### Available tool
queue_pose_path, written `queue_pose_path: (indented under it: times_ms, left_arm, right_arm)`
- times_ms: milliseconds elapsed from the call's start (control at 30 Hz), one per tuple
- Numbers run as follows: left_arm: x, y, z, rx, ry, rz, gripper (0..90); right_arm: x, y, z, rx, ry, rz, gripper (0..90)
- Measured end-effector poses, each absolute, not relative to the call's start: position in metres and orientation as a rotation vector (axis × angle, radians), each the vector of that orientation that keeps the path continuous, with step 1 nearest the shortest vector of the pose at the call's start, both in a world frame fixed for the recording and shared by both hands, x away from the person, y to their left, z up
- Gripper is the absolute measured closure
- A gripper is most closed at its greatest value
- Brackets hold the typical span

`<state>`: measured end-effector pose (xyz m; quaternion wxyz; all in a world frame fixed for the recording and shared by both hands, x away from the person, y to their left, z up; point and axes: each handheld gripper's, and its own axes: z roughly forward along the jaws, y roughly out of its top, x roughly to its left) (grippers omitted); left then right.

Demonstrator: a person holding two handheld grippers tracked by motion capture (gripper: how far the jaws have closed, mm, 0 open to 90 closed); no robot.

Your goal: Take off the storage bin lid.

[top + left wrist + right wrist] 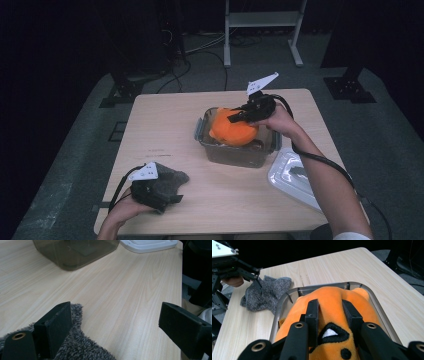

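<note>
In the high view, your right gripper point(240, 116) sits right of centre, fingers clamped on the orange plush toy point(231, 130) inside the clear rectangular plastic container point(235, 155); your left gripper point(167, 192) rests lower left by the grey fuzzy sock point(172, 179) on the pale wooden surface point(165, 130).

In the left gripper view, your fingers point(60, 322) stand wide apart, gripping nothing, the sock point(80, 347) at bottom left.

In the right gripper view, your fingers point(313, 312) pinch the toy point(332, 305) at centre.

a pale wood table point(165, 130) on grey carpet point(390, 145), white metal stand point(262, 20) behind, dark room.
</note>
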<state>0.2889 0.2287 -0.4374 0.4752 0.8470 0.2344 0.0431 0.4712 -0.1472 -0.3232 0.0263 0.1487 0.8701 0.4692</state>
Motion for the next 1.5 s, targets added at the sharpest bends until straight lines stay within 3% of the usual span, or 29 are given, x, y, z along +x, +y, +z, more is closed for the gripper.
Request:
queue_pose_path:
  times_ms: [1500]
  left_arm:
    - [0.288, 0.231, -0.437, 2.065, 0.581, 0.111, 10.6]
  right_arm:
    - [0.480, -0.133, -0.352, 0.490, 2.794, 1.323, 65.7]
